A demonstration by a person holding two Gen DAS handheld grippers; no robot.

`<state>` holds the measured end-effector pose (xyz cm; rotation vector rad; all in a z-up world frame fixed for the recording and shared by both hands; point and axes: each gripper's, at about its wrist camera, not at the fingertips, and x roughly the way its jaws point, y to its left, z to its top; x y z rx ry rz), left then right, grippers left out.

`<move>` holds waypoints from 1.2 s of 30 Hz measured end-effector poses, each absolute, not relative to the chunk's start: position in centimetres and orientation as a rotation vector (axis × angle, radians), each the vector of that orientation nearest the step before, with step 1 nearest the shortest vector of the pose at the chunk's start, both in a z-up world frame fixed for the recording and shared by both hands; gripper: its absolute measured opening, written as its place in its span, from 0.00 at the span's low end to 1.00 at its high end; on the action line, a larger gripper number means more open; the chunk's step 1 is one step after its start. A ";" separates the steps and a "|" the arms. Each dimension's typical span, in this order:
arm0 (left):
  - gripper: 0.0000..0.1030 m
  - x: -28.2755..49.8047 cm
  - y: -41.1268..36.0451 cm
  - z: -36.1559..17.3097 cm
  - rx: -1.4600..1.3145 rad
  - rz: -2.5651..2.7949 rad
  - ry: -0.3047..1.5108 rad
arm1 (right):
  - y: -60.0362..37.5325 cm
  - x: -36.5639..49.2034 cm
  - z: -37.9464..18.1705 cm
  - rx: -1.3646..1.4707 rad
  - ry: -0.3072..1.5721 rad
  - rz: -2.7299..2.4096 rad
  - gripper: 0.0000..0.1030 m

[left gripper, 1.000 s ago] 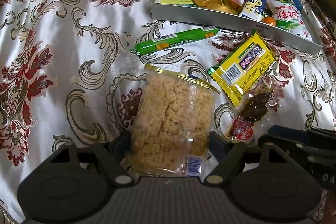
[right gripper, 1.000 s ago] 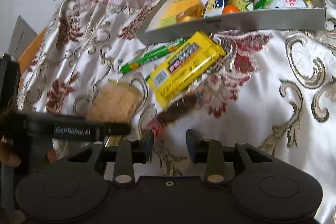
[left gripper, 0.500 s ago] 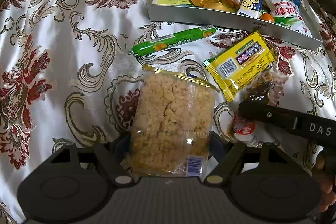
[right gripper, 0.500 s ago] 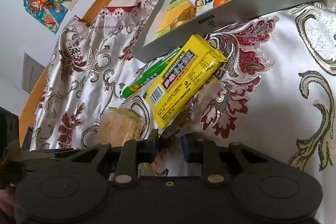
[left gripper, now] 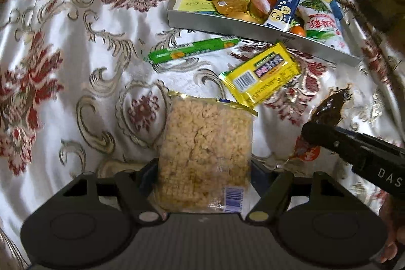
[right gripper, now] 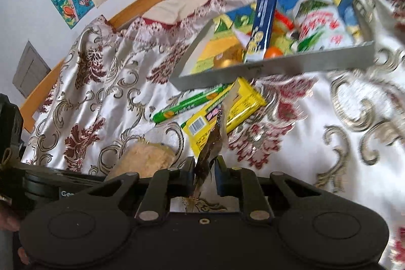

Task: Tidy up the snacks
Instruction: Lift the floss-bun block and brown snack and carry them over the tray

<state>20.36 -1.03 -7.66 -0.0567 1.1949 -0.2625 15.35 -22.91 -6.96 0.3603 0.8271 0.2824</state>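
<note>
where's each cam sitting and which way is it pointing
Left wrist: sits on the left gripper, looking steeply down at its clamped rice crisp pack; the right gripper and fingers show at right.
Right wrist: sits on the right gripper, looking lower across the cloth at the tray and wall posters; its pinched dark snack packet shows.
Shared: tray, green stick pack, yellow pack, both held snacks.

The left gripper [left gripper: 203,168] clamps a rice-crisp packet [left gripper: 205,153]; at right, the right gripper [left gripper: 307,132] pinches a brown snack packet [left gripper: 331,105].
</note>
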 end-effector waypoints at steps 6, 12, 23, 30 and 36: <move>0.74 18.6 -1.1 -5.9 -0.086 -0.269 1.140 | -24.1 12.8 -4.8 0.345 0.749 0.245 0.17; 0.74 18.2 -1.1 -2.5 -0.125 -0.270 0.954 | -24.8 12.1 -2.8 0.339 0.623 0.237 0.17; 0.74 23.7 -3.1 0.3 -0.141 -0.204 0.688 | -24.9 15.0 -0.9 0.223 0.406 0.214 0.17; 0.74 29.0 -4.9 -0.5 -0.148 -0.212 0.622 | -26.9 19.2 -1.5 0.160 0.339 0.113 0.17; 0.74 32.6 -6.1 -3.3 -0.162 -0.234 0.607 | -28.0 23.3 -3.2 0.135 0.353 0.041 0.17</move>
